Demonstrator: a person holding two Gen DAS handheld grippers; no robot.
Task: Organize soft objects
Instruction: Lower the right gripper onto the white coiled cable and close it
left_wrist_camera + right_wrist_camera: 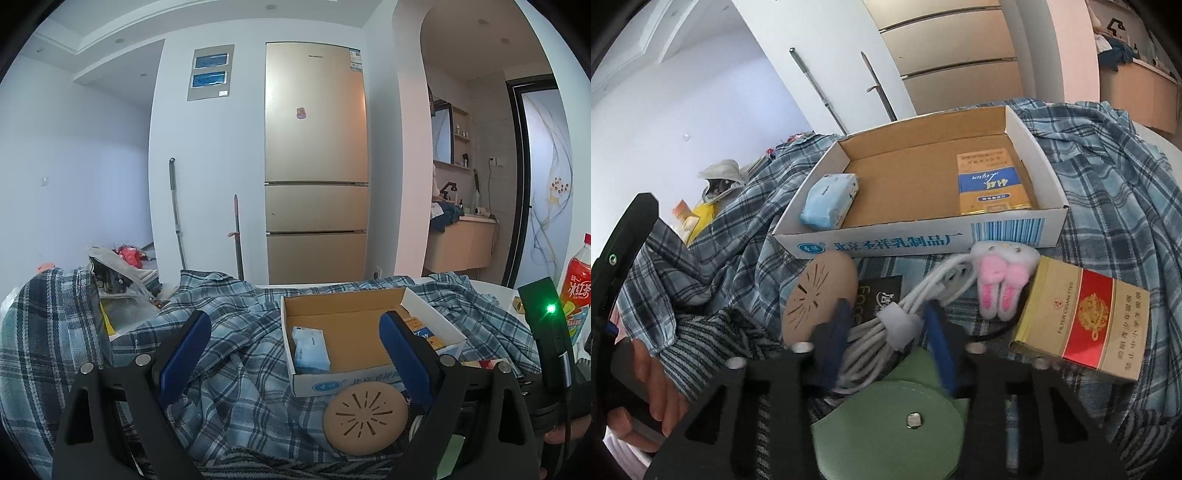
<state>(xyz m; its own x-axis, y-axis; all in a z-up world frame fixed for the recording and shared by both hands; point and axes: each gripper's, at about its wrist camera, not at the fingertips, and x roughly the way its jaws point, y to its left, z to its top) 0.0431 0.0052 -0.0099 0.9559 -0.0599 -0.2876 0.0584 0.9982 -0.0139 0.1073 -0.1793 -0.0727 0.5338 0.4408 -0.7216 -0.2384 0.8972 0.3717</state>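
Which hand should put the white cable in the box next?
The right. The right gripper is already closed around the white cable bundle, just in front of the cardboard box. The left gripper is open and holds nothing.

Black tool (295,354), blue pads (184,354)

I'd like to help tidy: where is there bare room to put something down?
Inside the cardboard box, the floor between the tissue pack and the blue-and-gold pack is bare. In front of it is crowded: tan disc, white cable, plush bunny, red-and-gold pack.
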